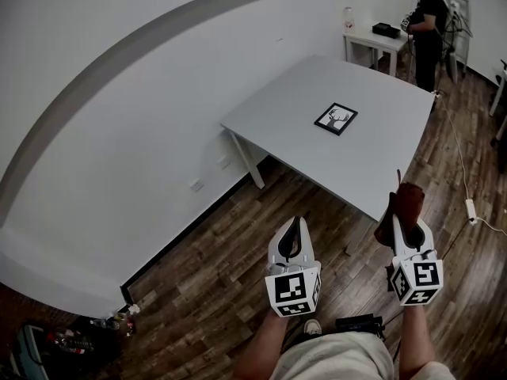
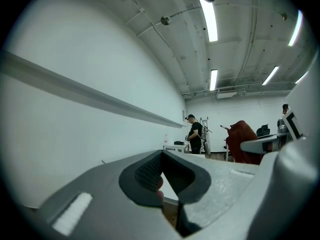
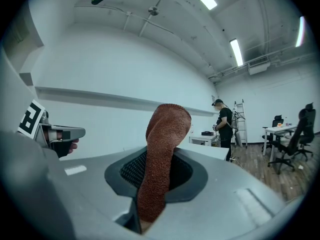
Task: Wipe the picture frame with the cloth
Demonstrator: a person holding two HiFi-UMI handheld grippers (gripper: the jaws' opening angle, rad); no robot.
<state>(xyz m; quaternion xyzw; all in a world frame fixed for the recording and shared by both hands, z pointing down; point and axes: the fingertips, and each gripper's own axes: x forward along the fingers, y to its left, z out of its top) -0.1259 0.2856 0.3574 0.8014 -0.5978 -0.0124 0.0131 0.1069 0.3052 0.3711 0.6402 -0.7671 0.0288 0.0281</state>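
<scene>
The picture frame (image 1: 336,118), black-edged with a deer print, lies flat on the grey table (image 1: 301,125) well ahead of both grippers. My right gripper (image 1: 405,222) is shut on the brown cloth (image 1: 402,203), which stands up from between its jaws (image 3: 162,154). My left gripper (image 1: 295,223) hangs beside it, shut with nothing in it (image 2: 176,200). Both are held over the wooden floor, short of the table's near edge. The cloth (image 2: 243,142) also shows in the left gripper view at the right.
A person (image 1: 428,24) stands by a small white table (image 1: 372,38) at the far right. A cable and power strip (image 1: 470,209) lie on the floor right of the grey table. Office chairs (image 3: 292,139) stand further off. Clutter (image 1: 71,343) sits bottom left.
</scene>
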